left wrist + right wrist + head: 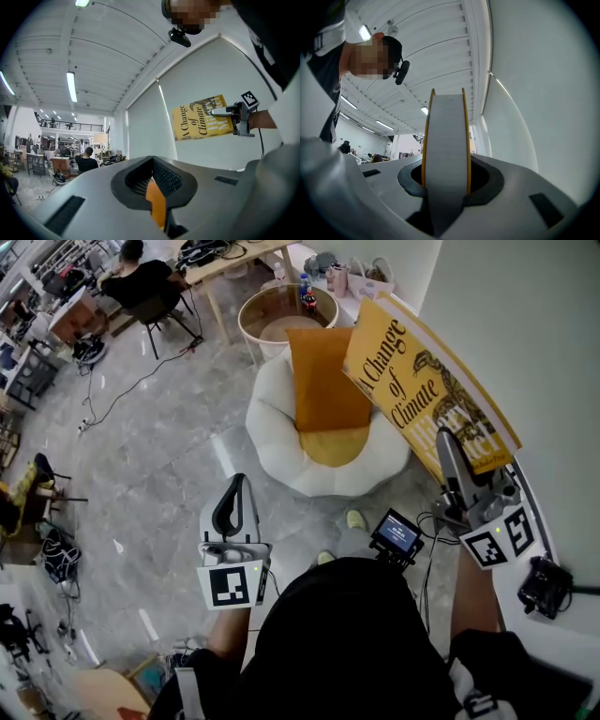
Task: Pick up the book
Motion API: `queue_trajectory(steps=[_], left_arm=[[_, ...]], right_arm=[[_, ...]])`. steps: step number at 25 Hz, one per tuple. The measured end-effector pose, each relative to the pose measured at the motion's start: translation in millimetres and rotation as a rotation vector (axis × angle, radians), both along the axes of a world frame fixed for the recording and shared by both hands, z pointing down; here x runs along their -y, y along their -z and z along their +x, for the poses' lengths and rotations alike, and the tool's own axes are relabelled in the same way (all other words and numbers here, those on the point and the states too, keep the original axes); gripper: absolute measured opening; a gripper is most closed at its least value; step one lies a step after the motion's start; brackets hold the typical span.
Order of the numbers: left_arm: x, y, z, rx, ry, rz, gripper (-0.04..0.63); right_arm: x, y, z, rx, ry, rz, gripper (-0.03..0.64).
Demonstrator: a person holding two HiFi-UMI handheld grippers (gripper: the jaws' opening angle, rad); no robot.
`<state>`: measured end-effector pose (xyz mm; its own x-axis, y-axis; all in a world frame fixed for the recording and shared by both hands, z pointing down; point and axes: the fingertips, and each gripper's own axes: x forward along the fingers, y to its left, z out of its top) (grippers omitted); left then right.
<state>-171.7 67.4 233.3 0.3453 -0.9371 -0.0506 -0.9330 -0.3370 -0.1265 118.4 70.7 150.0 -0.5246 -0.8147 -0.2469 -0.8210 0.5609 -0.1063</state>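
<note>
The book (427,381) is a yellow volume titled "A Change of Climate", held up in the air at the right beside a white wall. My right gripper (450,451) is shut on its lower edge. In the right gripper view the book's white page edge (446,154), flanked by the yellow covers, stands upright between the jaws of the right gripper (446,187). The left gripper view shows the book (201,123) from the side, with the right gripper (225,111) clamped on it. My left gripper (234,507) hangs lower left, shut and holding nothing; its jaws (152,180) meet.
A white round pouf (281,446) with an orange cushion (323,381) sits on the floor below the book. A round wooden tub (281,320) stands behind it. The white wall (553,334) runs along the right. A person sits at a desk (141,282) far left.
</note>
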Motion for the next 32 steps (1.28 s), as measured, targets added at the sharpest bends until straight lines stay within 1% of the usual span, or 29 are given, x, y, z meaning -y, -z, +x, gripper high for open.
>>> queue_trajectory(steps=[6,12,21,32], left_arm=[[-3.4,1.8,-8.1,-0.019,-0.004,0.003,0.011],[3.2,0.0,-0.4,-0.025,-0.029,-0.011,0.010],[5.7,0.5,5.5,-0.030,-0.036,-0.033,0.011],[5.1,1.9,6.5,-0.022,-0.019,-0.026,0.011]], right_arm=[[-6.5,5.0,-4.9,0.004,-0.033,0.014,0.152],[-4.0,0.9,-3.8,0.017,-0.050,-0.006,0.150],[-2.5,-1.8,-1.6,0.023,-0.045,-0.025,0.152],[0.1,-1.7,0.5,0.015,-0.025,-0.014,0.152]])
